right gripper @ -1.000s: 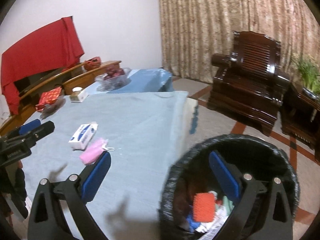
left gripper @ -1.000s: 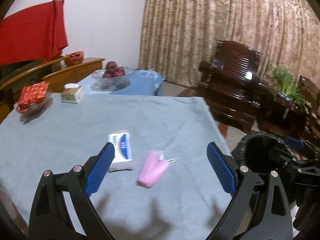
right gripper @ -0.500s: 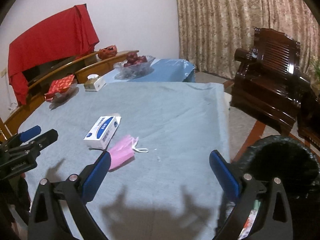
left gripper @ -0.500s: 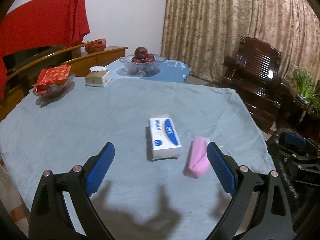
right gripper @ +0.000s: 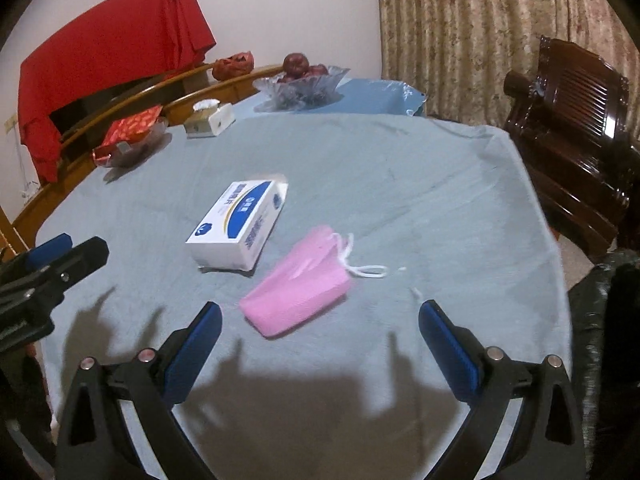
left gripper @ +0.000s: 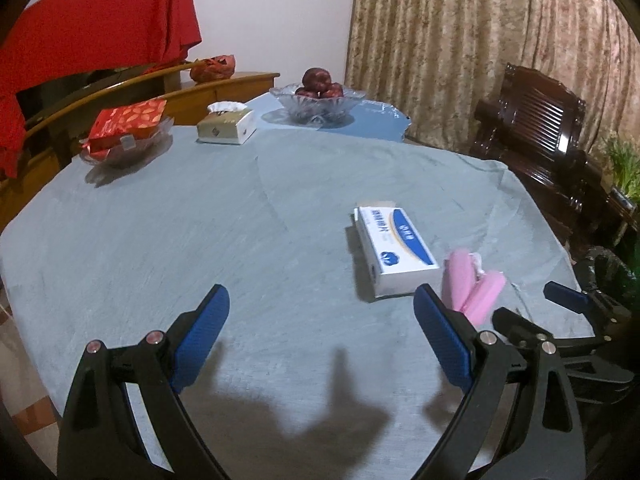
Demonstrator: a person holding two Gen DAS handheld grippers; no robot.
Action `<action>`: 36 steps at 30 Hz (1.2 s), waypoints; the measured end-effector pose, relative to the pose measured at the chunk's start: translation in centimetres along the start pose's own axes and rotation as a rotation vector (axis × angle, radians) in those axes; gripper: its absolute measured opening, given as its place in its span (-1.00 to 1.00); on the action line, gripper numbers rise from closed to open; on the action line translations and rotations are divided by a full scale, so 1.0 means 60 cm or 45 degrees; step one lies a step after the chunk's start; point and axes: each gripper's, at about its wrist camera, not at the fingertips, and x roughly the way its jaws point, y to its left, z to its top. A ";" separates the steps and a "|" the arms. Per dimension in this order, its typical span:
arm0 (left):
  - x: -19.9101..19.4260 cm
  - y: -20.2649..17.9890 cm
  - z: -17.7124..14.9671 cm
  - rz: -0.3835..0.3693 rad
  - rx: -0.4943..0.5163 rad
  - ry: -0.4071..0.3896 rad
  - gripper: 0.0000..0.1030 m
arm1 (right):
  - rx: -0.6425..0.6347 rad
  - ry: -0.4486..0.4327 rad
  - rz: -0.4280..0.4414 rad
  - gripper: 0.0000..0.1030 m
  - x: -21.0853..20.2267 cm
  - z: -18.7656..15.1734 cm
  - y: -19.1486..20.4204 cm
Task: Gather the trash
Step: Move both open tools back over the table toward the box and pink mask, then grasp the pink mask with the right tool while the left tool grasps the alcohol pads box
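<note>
Both spread wide and empty: the right hand-held gripper (right gripper: 320, 320) hovers just short of the pink mask (right gripper: 298, 290); the left hand-held gripper (left gripper: 322, 312) has the white box (left gripper: 394, 250) ahead-right.

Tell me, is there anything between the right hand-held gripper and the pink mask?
No. In the right wrist view, only bare blue tablecloth and shadows lie between the open right hand-held gripper and the pink mask.
</note>
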 end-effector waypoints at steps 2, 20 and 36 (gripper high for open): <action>0.006 0.007 0.000 0.001 -0.010 0.006 0.76 | -0.017 0.023 -0.004 0.88 0.018 0.001 0.012; 0.026 0.011 0.004 -0.020 -0.056 0.011 0.76 | -0.009 0.159 -0.168 0.88 0.073 0.006 -0.016; 0.034 -0.019 -0.002 -0.038 -0.048 0.040 0.76 | 0.036 0.151 -0.075 0.41 0.068 0.011 -0.055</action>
